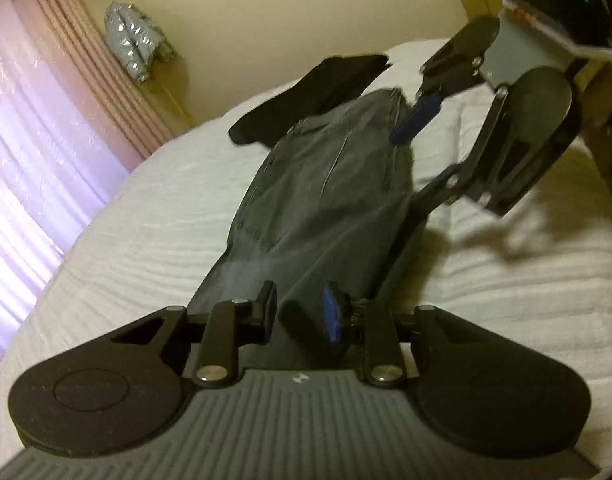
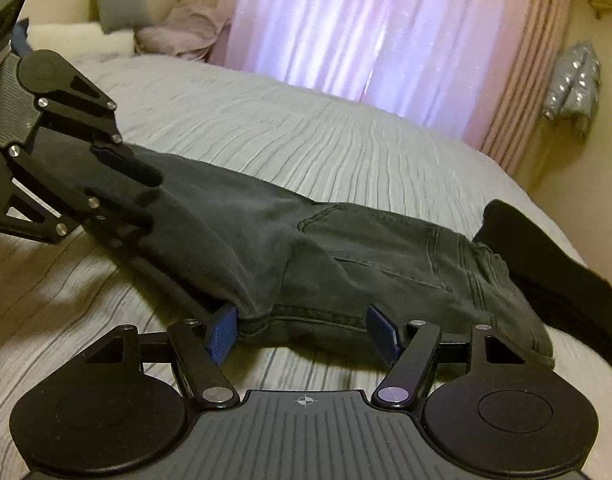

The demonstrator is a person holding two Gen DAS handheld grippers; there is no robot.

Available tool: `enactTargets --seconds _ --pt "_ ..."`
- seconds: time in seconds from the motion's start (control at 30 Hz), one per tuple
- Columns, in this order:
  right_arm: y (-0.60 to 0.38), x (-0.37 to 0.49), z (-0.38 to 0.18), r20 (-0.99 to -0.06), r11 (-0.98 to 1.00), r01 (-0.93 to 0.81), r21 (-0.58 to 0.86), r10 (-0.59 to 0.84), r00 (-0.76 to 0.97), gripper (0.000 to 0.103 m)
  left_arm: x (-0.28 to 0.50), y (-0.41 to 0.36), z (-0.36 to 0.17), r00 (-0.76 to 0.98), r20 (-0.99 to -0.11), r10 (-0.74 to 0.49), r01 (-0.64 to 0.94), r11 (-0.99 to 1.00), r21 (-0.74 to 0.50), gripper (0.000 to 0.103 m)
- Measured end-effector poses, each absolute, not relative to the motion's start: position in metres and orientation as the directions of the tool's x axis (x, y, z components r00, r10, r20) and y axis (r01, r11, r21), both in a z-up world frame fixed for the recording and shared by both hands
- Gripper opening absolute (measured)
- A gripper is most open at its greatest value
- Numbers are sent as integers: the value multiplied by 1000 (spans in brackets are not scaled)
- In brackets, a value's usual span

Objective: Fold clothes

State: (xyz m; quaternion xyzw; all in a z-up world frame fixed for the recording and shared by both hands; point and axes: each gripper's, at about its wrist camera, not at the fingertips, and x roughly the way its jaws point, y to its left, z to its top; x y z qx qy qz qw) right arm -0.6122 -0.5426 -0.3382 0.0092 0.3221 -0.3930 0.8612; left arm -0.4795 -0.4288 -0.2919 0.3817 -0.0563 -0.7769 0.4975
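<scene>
Looking down my left gripper (image 1: 299,312), I see the dark grey jeans (image 1: 326,200) stretched lengthwise along the bed (image 1: 105,272), running away from me toward a folded black garment (image 1: 306,96) at the far end. The near end of the jeans sits right at my left fingers (image 1: 333,314), which stand at a narrow gap. Cloth lies under and between them, but the pads aren't pressing on it as far as I can see, so I'd call that a loose gap rather than a grip.

My right gripper (image 2: 301,334) comes in from the side, about midway along the jeans (image 2: 346,256). Its blue fingers (image 2: 221,332) are spread wide, one at each side of a stretch of the folded lower edge. The hem seam sits just past the tips, between them. The left finger touches a drooping fold of fabric; the right one is just beside the denim. Nothing is clamped there.

From the right wrist view, the left gripper (image 2: 133,196) is at the far left end of the jeans, with fabric bunched up around its tips.

Pink curtains (image 2: 326,32) hang behind the bed, and a silvery puffer jacket (image 1: 133,44) hangs on the wall.
</scene>
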Motion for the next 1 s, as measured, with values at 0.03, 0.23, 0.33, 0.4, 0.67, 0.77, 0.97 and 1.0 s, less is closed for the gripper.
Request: enactTargets --seconds 0.03,0.23,0.33,0.4,0.67,0.77,0.97,1.0 --pt "-542 -614 -337 -549 683 693 -229 -679 487 68 -483 -427 -290 -225 -534 -815 724 -506 468 23" --pt "-534 -627 -325 -466 646 747 -160 -716 519 68 -505 -415 -296 -235 -531 -814 685 -526 504 26" --pt "-529 -639 -328 -482 632 764 -133 -715 507 68 -515 -416 -307 -216 -545 -810 659 -533 530 26" --pt "-528 -651 -329 -494 615 781 -109 -715 494 68 -526 -413 -313 -200 -538 -819 638 -526 563 26" --pt "-535 -705 -336 -523 610 742 -278 -744 415 95 -572 -418 -344 -81 -467 -881 456 -449 768 59" --pt "-542 -714 -340 -515 642 639 -424 -751 413 96 -574 -430 -354 -13 -459 -888 428 -420 800 21" --pt "-591 -721 -357 -520 625 402 -669 -780 349 96 -547 -435 -321 -65 -466 -882 647 -393 654 4" --pt "-600 -720 -361 -522 621 361 -696 -783 339 96 -546 -435 -323 -74 -482 -873 644 -411 645 4"
